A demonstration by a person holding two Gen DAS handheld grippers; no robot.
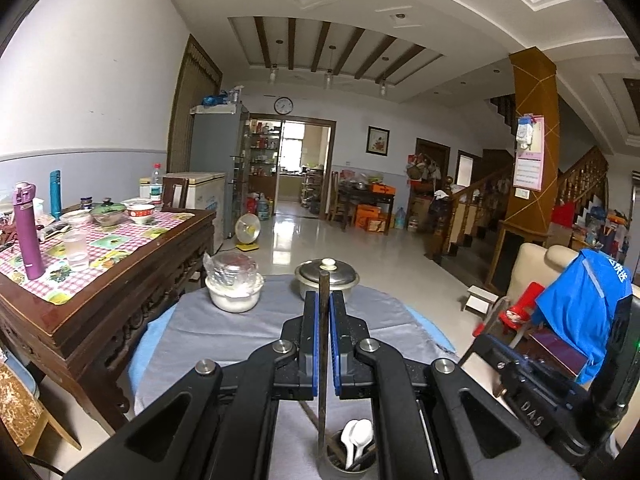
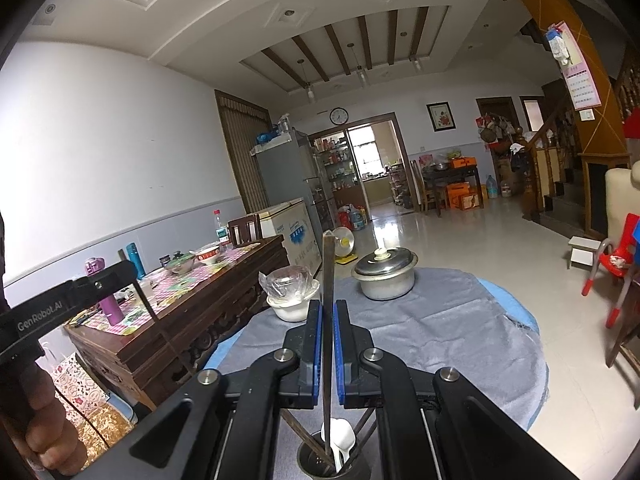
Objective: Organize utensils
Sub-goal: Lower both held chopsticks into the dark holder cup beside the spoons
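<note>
Through the left wrist camera, we are clamping our left gripper (image 1: 323, 300) on a dark chopstick (image 1: 322, 360), held upright with its lower end dipping into the metal utensil cup (image 1: 348, 465) beside white spoons (image 1: 357, 438). Through the right wrist camera, we are pinching another chopstick (image 2: 329, 340) in our right gripper (image 2: 328, 308), standing above the same cup (image 2: 320, 460) on the grey-clothed table (image 2: 440, 332).

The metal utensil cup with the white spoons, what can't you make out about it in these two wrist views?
- Left wrist view: round metal utensil cup, base cut off by the bottom edge; left gripper linkage hides its sides.
- Right wrist view: cup base cut off likewise.
- Both views: lower end of each held dark chopstick lost among white ceramic spoons; contact with the cup's bottom unclear.
</note>
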